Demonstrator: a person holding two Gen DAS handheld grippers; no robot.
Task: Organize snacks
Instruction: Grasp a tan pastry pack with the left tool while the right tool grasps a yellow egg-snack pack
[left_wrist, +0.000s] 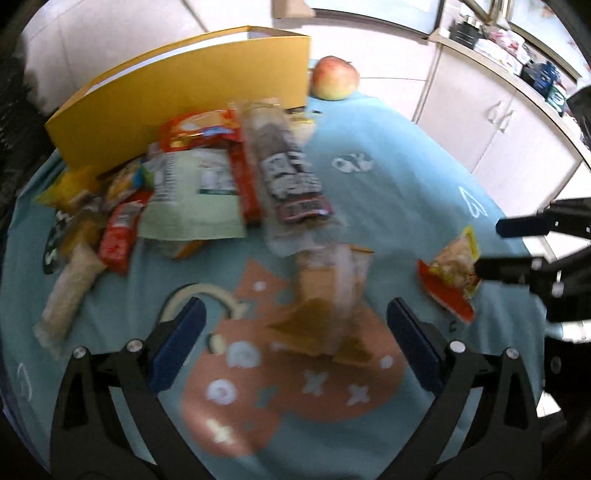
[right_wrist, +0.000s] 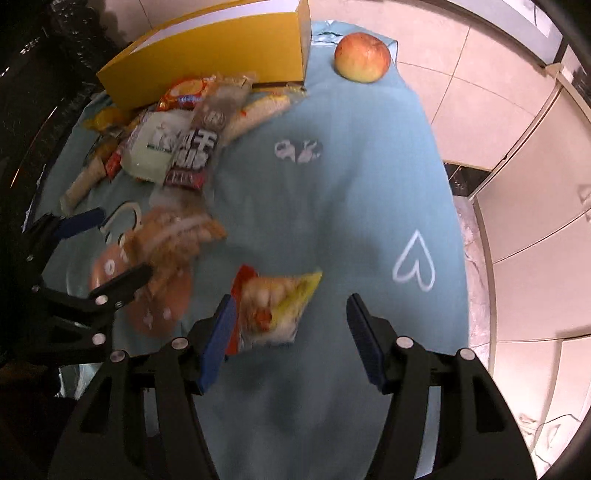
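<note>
My left gripper (left_wrist: 295, 317) stands wide open above a clear packet of brown biscuits (left_wrist: 328, 302), which lies blurred on the cloth between its blue pads without touching them. My right gripper (right_wrist: 290, 319) is open around a small yellow and red snack packet (right_wrist: 273, 310); the packet lies close to the left pad and well apart from the right one. Each gripper shows in the other's view: the right gripper (left_wrist: 495, 247) beside the small packet (left_wrist: 452, 273), the left gripper (right_wrist: 110, 251) around the biscuit packet (right_wrist: 173, 236). A pile of snack packets (left_wrist: 192, 184) (right_wrist: 173, 129) lies farther back.
An open yellow box (left_wrist: 184, 92) (right_wrist: 207, 48) stands behind the pile. An apple (left_wrist: 334, 77) (right_wrist: 362, 57) sits at the far edge of the light blue tablecloth (left_wrist: 388, 177) (right_wrist: 332, 203). White cabinets and a tiled floor lie to the right.
</note>
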